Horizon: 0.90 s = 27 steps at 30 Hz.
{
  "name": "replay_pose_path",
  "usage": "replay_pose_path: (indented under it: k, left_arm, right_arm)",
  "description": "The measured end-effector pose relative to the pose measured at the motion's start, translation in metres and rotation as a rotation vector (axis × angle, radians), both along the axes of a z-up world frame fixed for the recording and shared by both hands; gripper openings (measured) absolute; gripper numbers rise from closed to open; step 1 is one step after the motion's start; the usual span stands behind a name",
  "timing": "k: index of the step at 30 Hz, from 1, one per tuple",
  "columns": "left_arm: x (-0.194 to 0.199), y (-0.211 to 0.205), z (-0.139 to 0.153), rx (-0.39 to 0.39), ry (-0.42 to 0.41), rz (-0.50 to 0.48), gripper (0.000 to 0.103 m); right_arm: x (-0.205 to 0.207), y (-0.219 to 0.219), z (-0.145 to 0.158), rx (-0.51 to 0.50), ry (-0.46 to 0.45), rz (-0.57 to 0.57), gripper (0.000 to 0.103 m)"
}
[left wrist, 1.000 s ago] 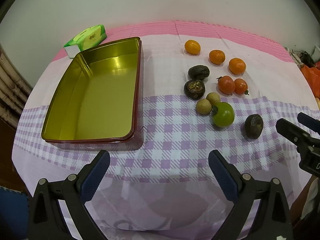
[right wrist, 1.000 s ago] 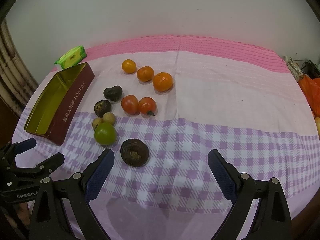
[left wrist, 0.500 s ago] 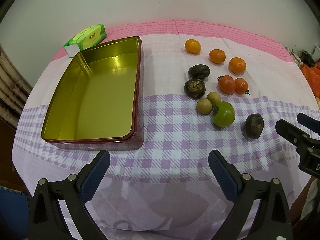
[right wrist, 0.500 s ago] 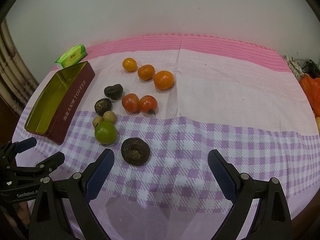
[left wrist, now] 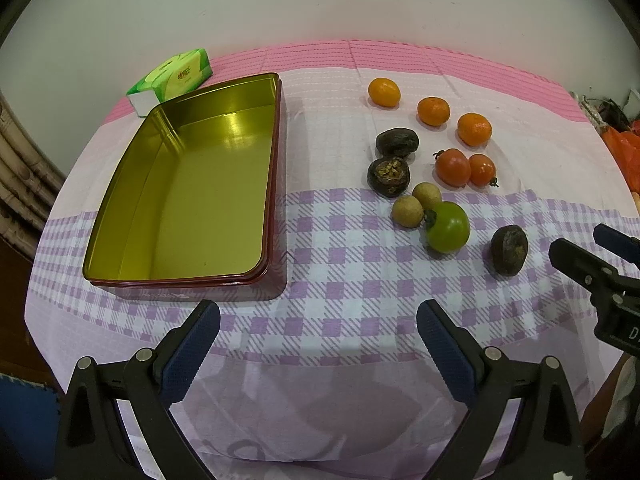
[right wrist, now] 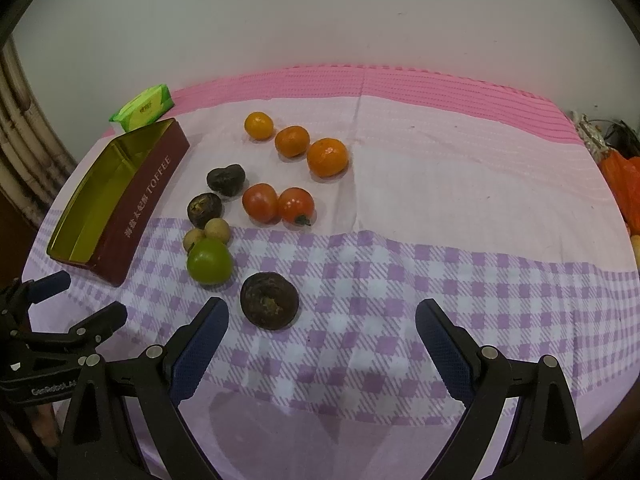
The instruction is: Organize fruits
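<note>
- On the surface, under a pink and purple-checked cloth: an open gold-lined tin at the left, nothing inside it.
- Behind the tin, touching or just beside its far corner: a green tissue pack.
- To the right of the tin, well apart from it: fruit lying loose on the cloth.
- At the back, in a slanting row: three oranges.
- Nearer, side by side and touching: two red tomatoes.
- Left of the tomatoes: two dark wrinkled fruits, one behind the other.
- Just in front of those: two small tan fruits, touching a green tomato.
- Nearest of all, alone on the checks: a third dark fruit, just ahead of one fingertip of the right gripper.
- Right gripper spread wide, nothing held.
- Left gripper likewise spread wide and bare, over the cloth in front of the tin.
</note>
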<state>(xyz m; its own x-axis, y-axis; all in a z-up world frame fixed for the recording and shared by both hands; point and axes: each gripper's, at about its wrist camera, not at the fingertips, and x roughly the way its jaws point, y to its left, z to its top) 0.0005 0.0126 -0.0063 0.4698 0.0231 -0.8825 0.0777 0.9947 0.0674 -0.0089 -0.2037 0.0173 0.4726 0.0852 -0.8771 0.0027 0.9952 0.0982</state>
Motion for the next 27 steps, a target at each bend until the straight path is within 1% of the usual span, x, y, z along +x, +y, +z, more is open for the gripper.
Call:
replay_pose_path:
  k: [10, 15, 19, 22, 27]
  left_arm:
    - [0.000, -0.001, 0.000, 0.001, 0.001, -0.008, 0.098]
    - [-0.002, -0.003, 0.001, -0.002, 0.001, -0.021, 0.098]
    - [-0.003, -0.006, 0.001, -0.005, 0.001, -0.035, 0.098]
    - [-0.002, -0.009, 0.002, -0.010, 0.000, -0.049, 0.098]
    - [0.003, -0.017, 0.003, -0.028, 0.007, -0.089, 0.098]
  right_arm:
    - [-0.006, -0.003, -0.003, -0.006, 0.002, -0.014, 0.094]
    - [-0.008, -0.015, 0.002, -0.026, 0.000, -0.054, 0.094]
    - [-0.003, -0.027, 0.002, -0.044, 0.031, -0.114, 0.094]
    - [-0.003, -0.039, -0.005, -0.057, 0.073, -0.162, 0.094]
    - [-0.002, -0.049, -0.016, -0.064, 0.129, -0.180, 0.094]
